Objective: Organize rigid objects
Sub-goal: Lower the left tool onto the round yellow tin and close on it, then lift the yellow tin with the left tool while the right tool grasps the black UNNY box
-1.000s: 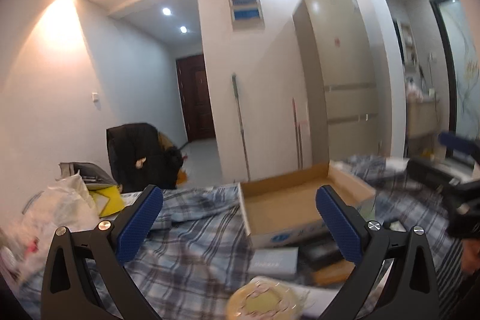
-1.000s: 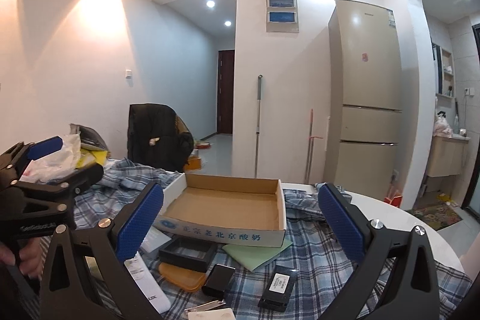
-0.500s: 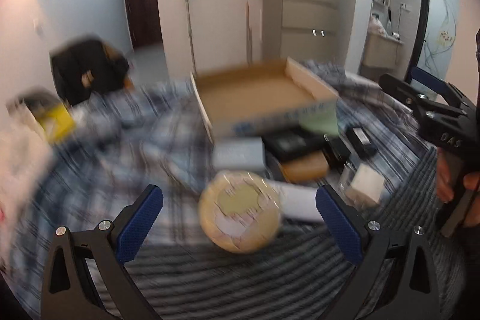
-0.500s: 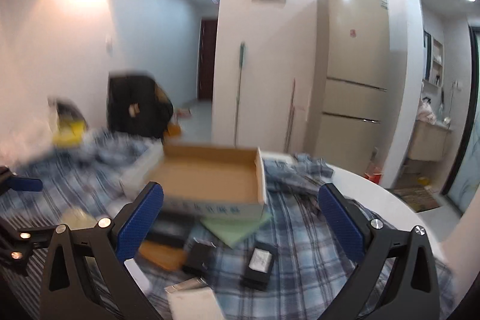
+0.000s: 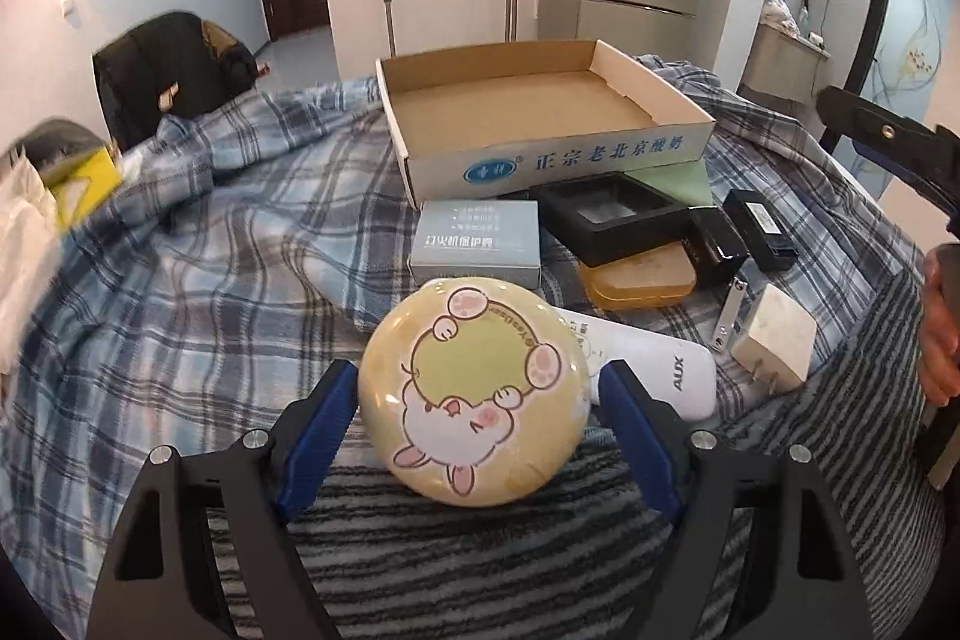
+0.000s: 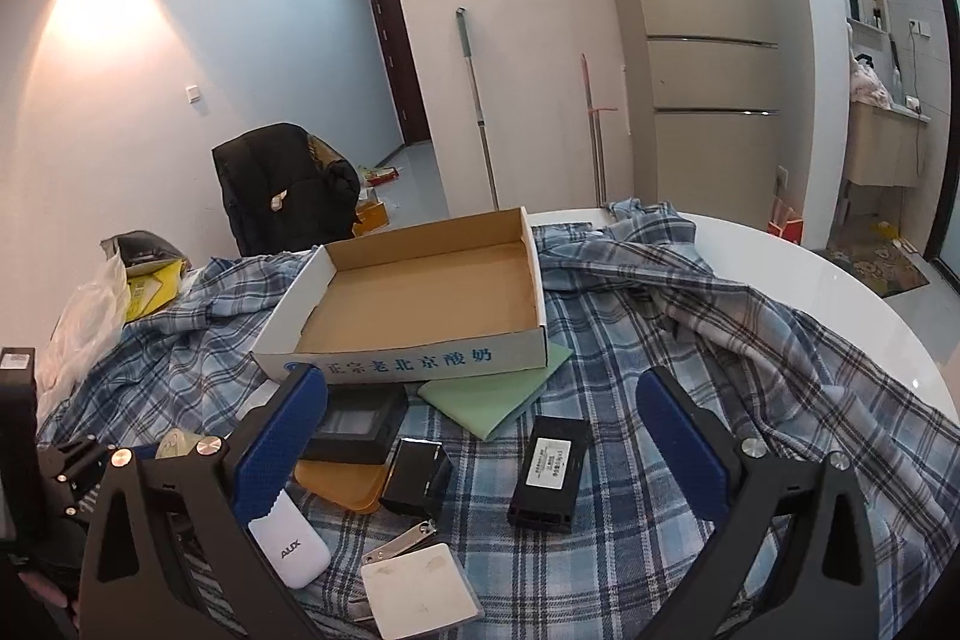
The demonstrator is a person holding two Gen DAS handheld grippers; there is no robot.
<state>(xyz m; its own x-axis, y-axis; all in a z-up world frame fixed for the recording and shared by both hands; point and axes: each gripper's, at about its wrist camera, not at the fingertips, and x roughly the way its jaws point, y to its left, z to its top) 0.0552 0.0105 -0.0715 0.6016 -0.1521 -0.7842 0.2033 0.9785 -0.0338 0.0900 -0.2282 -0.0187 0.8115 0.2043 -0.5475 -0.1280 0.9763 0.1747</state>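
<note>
One round tin [image 5: 474, 391] lies flat at lower centre of the left wrist view, its cartoon lid face up and the drawing upside down to the camera. The left gripper [image 5: 474, 409] has its two blue pads on either side of it; the jaws have just been closing and the pads look right against the tin's rim, though whether they press it I cannot tell.

Behind the tin are one grey box [image 5: 477, 244], one white remote [image 5: 654, 370] with its long axis running from the tin toward lower right, one orange case [image 5: 639, 280], one black tray [image 5: 612, 214], two small black boxes [image 5: 759, 229], one nail clipper [image 5: 729, 313] and one white charger [image 5: 774, 340]. One empty carton [image 5: 540, 124] sits in the upper middle, its long side across the frame, on a plaid cloth [image 5: 210, 244].

In the right wrist view the right gripper [image 6: 480, 436] stands spread wide above the clutter, with nothing between its pads.
</note>
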